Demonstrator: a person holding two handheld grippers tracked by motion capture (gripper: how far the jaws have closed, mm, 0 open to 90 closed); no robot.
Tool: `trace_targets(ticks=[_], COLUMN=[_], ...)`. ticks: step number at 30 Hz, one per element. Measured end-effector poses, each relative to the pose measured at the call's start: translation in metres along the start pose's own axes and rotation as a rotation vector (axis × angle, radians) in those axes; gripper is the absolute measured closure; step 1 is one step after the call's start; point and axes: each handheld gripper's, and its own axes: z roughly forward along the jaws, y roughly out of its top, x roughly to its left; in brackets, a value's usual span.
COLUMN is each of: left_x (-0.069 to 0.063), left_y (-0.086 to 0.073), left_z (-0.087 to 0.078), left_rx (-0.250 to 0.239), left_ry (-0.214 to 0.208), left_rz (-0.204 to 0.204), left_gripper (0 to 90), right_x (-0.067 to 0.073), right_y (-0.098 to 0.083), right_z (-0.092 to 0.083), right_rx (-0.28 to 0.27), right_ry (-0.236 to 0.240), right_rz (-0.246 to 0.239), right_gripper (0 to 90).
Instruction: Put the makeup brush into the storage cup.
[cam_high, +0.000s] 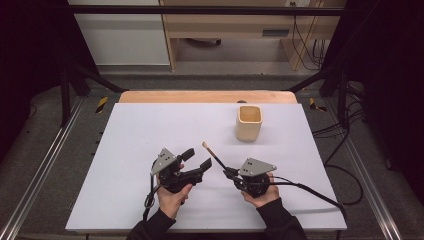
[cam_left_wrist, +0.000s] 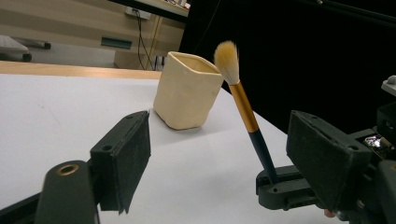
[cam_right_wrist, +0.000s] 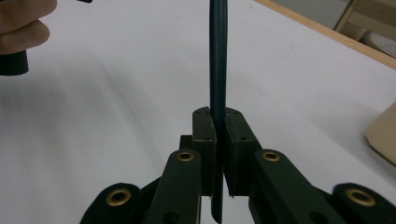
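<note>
At the lower centre of the high view, your right claw (cam_high: 231, 173) clamps the brush (cam_high: 214, 155) by its dark handle, bristles raised; your left claw (cam_high: 196, 159) gapes empty just beside it.

The brush (cam_high: 214, 155) has a dark blue-black handle, a gold ferrule and a pale, fluffy tuft. It is held off the white table by its handle end, tilted, with the tuft pointing toward 11 o'clock. The cup (cam_high: 248, 122), cream, squarish and open-topped, stands upright at 1 o'clock from the tuft, apart.
</note>
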Motion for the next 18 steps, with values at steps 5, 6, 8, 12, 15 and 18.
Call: trace_targets(ticks=[5, 6, 8, 12, 15, 18], left_x=[-0.0019, -0.0019, -0.0025, -0.0031, -0.0036, -0.0043], left_y=[-0.0006, -0.0006, -0.0011, -0.0023, -0.0031, -0.0041], left_z=[0.002, 0.002, 0.0034, 0.0062, 0.0079, 0.0093], left_rx=[-0.007, -0.007, -0.008, -0.016, -0.018, -0.019], left_ry=[-0.01, -0.01, -0.01, -0.011, -0.015, -0.012], left_rz=[-0.018, -0.018, -0.019, -0.052, -0.067, -0.078], left_gripper=[25.9, 27.3, 29.1, 35.6, 40.0, 43.8], right_x=[0.0004, 0.0004, 0.0006, 0.0011, 0.0017, 0.0021], right_y=[0.0002, 0.0002, 0.0001, 0.0001, -0.0001, -0.0004], right_z=[0.001, 0.001, 0.0015, 0.0022, 0.0026, 0.0032], right_rx=[-0.005, -0.005, -0.005, -0.006, -0.006, -0.003], right_ry=[0.005, 0.005, 0.005, 0.009, 0.013, 0.015], right_rz=[0.015, 0.015, 0.017, 0.021, 0.022, 0.02], right_gripper=[84.7, 84.7, 84.7, 84.8, 84.8, 84.8])
